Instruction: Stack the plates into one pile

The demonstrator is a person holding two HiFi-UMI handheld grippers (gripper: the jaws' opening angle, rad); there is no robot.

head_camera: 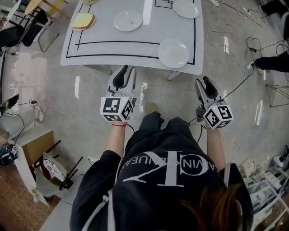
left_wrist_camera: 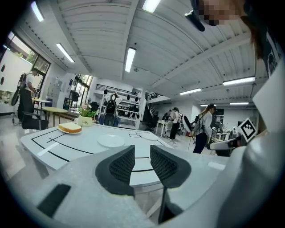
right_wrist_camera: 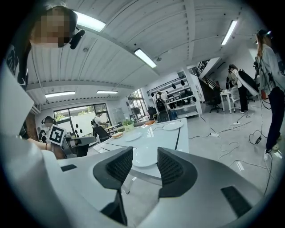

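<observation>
Three white plates lie apart on the white table (head_camera: 90,49): one near the front right corner (head_camera: 173,53), one in the middle (head_camera: 128,20), one at the far right (head_camera: 186,8). Both grippers hover over the floor, short of the table's front edge. The left gripper (head_camera: 126,73) points at the table, open with a narrow gap and nothing between the jaws (left_wrist_camera: 142,162); beyond it shows the middle plate (left_wrist_camera: 111,140). The right gripper (head_camera: 204,83) is also open and empty (right_wrist_camera: 144,168), and the near plate (right_wrist_camera: 144,156) shows through its gap, well beyond it.
A slice of bread on a small plate (head_camera: 83,21) sits at the table's left end, with a potted plant (left_wrist_camera: 86,116) behind it. Cables (head_camera: 235,43) trail over the floor on the right. Chairs (head_camera: 27,27) stand at the left. People stand far off (left_wrist_camera: 205,127).
</observation>
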